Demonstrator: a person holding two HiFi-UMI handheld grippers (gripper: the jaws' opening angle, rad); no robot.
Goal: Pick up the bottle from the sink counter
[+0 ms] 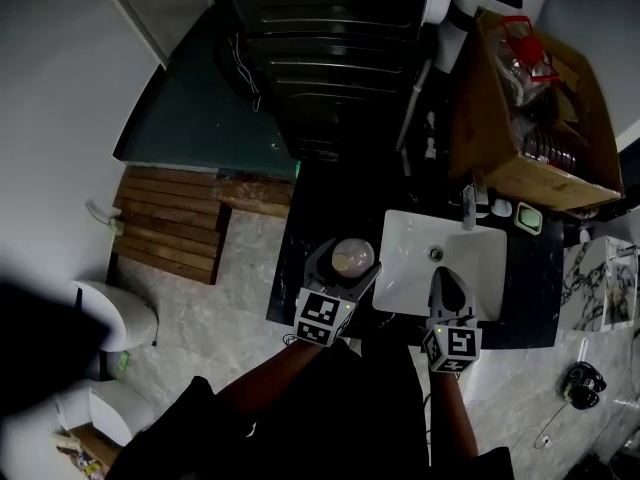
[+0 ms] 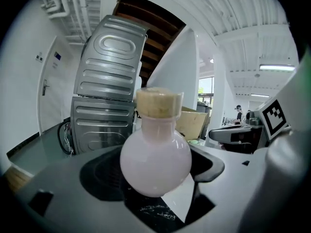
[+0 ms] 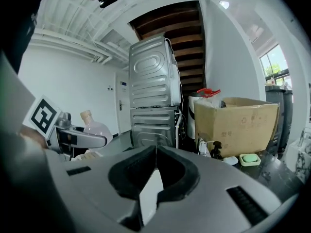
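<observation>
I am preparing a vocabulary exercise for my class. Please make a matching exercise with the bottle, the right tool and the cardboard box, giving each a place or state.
Things:
1. bottle
2. right tool
3. cardboard box

Places or states:
a. brown, standing beyond the sink
b. pale pink, between the jaws of the left tool
c. jaws together, holding nothing

Pairs: 1-b, 2-c, 3-a
</observation>
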